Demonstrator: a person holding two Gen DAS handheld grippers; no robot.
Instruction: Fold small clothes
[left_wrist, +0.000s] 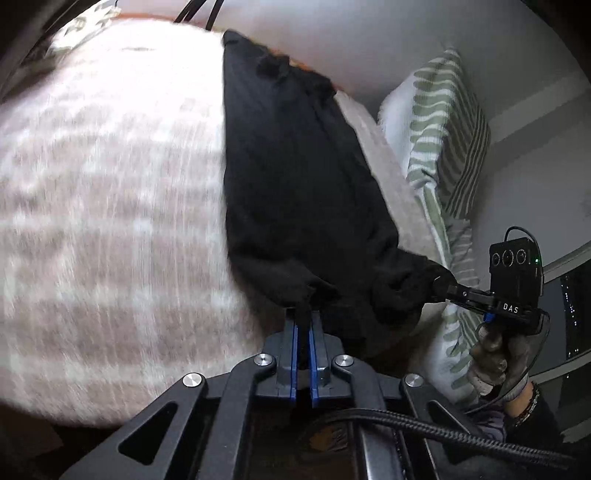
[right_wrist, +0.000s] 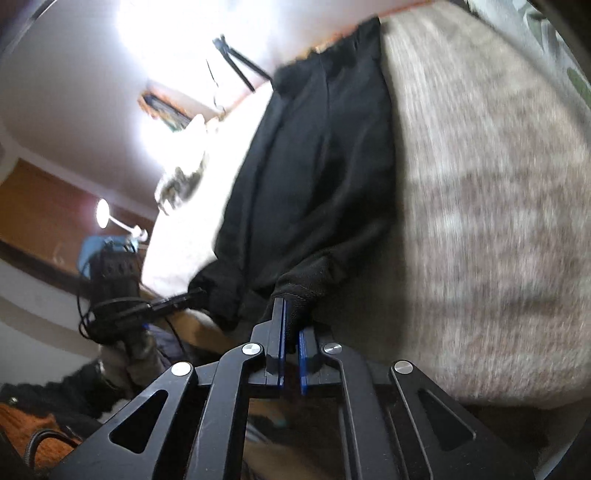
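Note:
A black garment (left_wrist: 295, 177) lies stretched lengthwise on a pink-and-white fuzzy blanket (left_wrist: 110, 221). My left gripper (left_wrist: 303, 314) is shut on the garment's near edge, cloth pinched between its blue pads. My right gripper (left_wrist: 441, 284) shows at the right of the left wrist view, shut on the garment's other near corner. In the right wrist view the same garment (right_wrist: 321, 166) runs away from my right gripper (right_wrist: 291, 314), which pinches its bunched hem. My left gripper (right_wrist: 192, 295) shows there at the left, holding the other corner.
A green-striped white pillow (left_wrist: 439, 147) stands against the wall at the right of the bed. A tripod (right_wrist: 236, 62) and a lamp (right_wrist: 103, 214) stand beyond the bed's far side. Orange cloth (right_wrist: 33, 428) lies low at the left.

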